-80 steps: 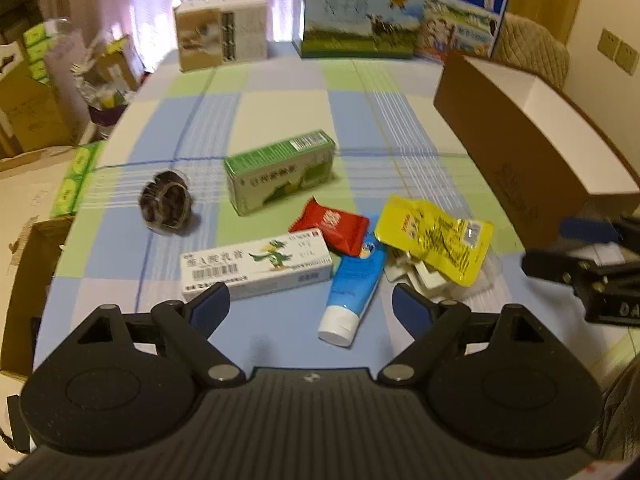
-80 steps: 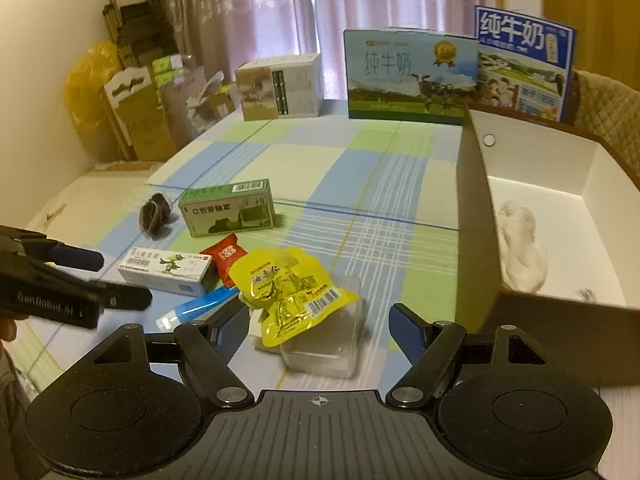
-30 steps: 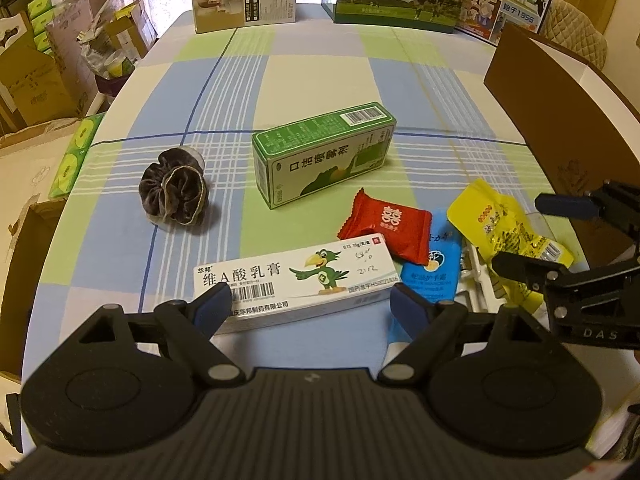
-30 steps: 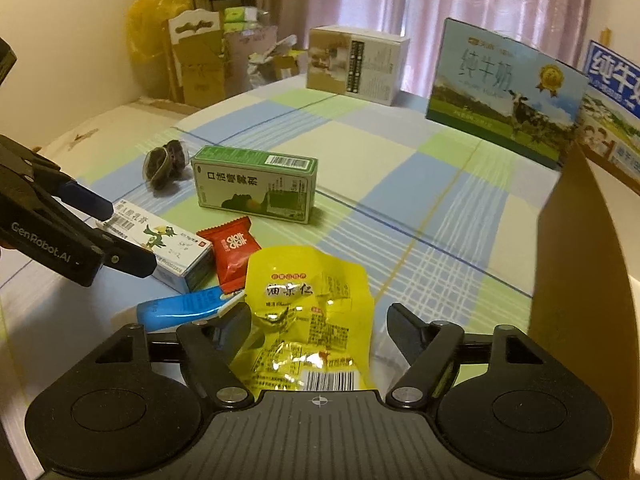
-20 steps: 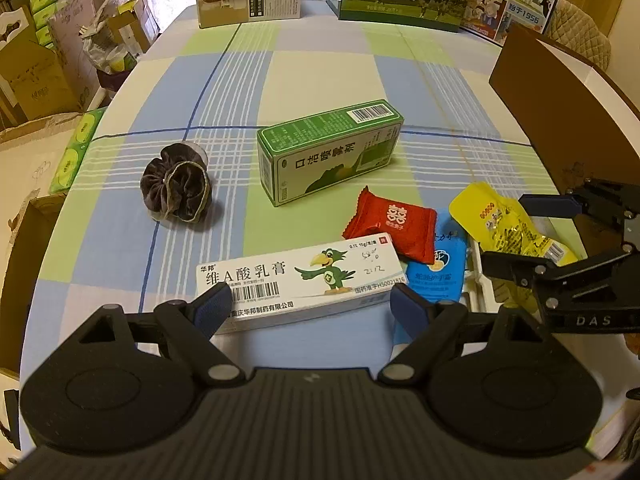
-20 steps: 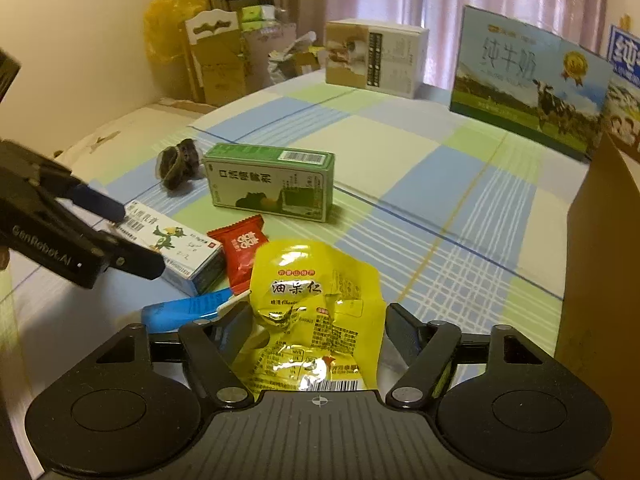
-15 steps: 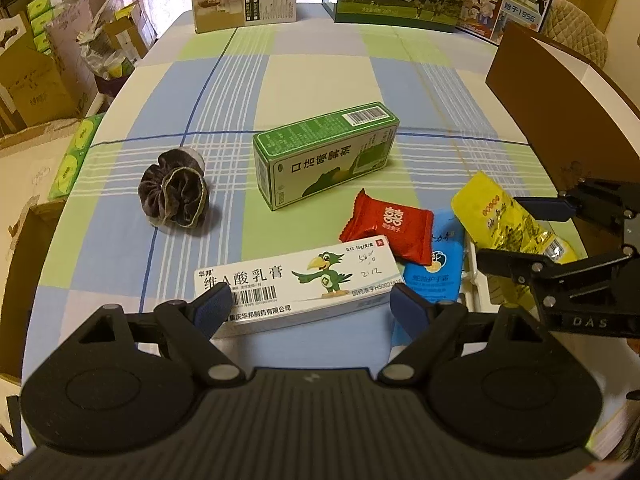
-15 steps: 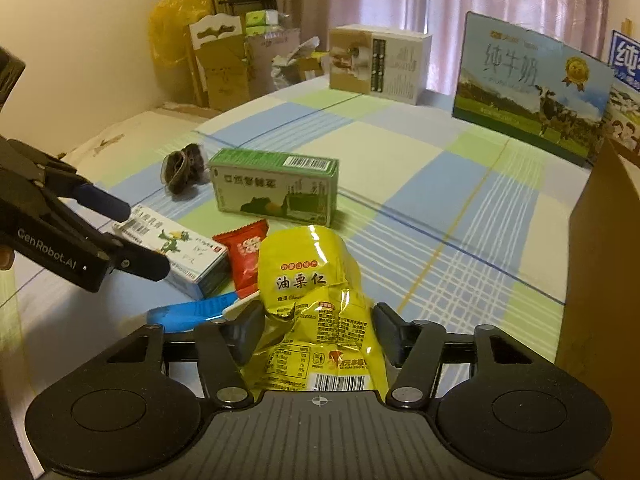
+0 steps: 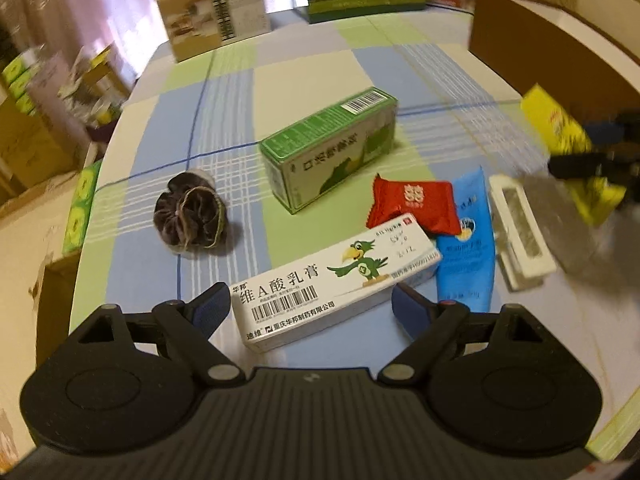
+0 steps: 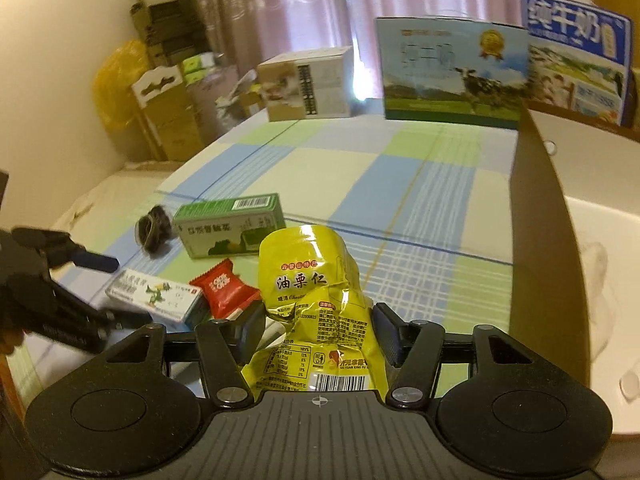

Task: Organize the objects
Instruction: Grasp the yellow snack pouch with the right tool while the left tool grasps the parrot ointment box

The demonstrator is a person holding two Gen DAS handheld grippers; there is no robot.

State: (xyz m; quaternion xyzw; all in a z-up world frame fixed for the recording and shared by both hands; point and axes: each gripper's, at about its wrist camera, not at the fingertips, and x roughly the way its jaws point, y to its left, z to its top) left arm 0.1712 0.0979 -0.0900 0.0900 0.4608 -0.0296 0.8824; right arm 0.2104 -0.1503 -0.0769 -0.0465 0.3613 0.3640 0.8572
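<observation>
Checked cloth in blue, green and cream covers the table [image 9: 304, 64] under both my grippers, with pink curtains and stacked cartons behind it.

My right gripper [image 10: 318, 330] is clamped on the yellow snack pouch [image 10: 312, 276]. Its jaws have just been closing, and both pads press the crinkled foil at the pouch's waist; the top of the pouch stands up beyond my fingertips and the barcode end hangs back toward my palm. Just to the right of these fingers rises the brown wall of the open cardboard box [image 10: 536, 240], white inside.

My left gripper [image 9: 310, 312] has its fingers spread wide, holding nothing. The near end of the white ointment box [image 9: 336, 280] lies between the two fingertips; I cannot tell whether either pad touches it. Beyond the far end of that box, ahead and to the right of my fingers, sits the red candy wrapper [image 9: 416, 204], overlapping the blue tube [image 9: 466, 248]. Right of the tube lies a white plastic tray [image 9: 520, 232]. Straight ahead stands the green carton [image 9: 332, 148], and ahead to the left the dark scrunchie [image 9: 190, 216], apart from the rest.
</observation>
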